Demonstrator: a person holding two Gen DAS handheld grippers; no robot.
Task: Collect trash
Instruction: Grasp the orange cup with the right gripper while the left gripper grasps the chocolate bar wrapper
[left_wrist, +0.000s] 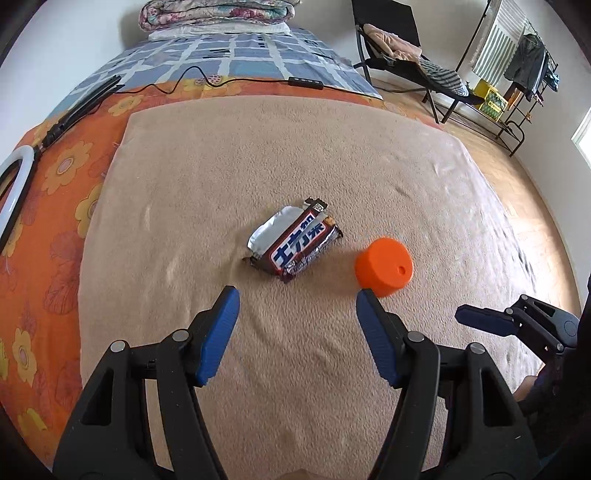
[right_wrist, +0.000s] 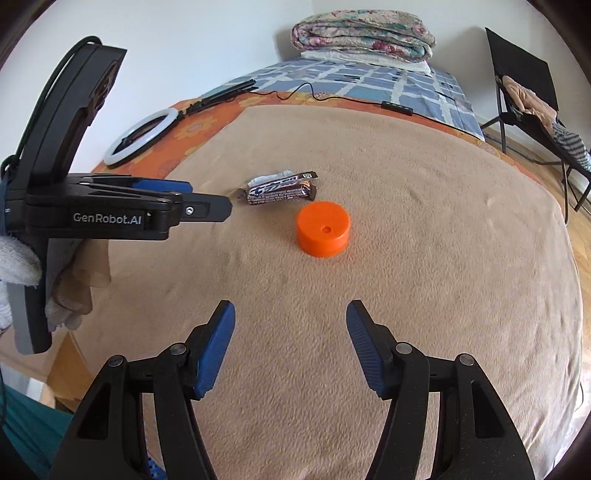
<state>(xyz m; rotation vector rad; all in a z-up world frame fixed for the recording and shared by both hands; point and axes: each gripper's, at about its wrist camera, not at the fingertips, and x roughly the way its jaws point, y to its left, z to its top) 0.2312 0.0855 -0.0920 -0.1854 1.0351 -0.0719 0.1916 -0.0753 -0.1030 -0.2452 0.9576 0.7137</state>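
A torn brown candy wrapper (left_wrist: 295, 243) with silver foil lies on the tan blanket (left_wrist: 221, 166), just beyond my left gripper (left_wrist: 297, 297), which stands open and empty. An orange plastic cap (left_wrist: 384, 266) rests to the wrapper's right, beside the left gripper's right fingertip. In the right wrist view the orange cap (right_wrist: 323, 228) sits ahead of my open, empty right gripper (right_wrist: 291, 311), with the wrapper (right_wrist: 282, 191) behind it. The left gripper (right_wrist: 207, 206) reaches in from the left toward the wrapper. The right gripper (left_wrist: 480, 317) shows at the left view's right edge.
The tan blanket (right_wrist: 424, 221) covers a bed with an orange flowered sheet (left_wrist: 48, 206) and a blue checked cover (left_wrist: 236, 59). A ring light (right_wrist: 142, 134) on a folded stand, a cable with a remote (left_wrist: 306, 82), folded quilts (right_wrist: 364, 35) and a black chair (right_wrist: 532, 103) surround it.
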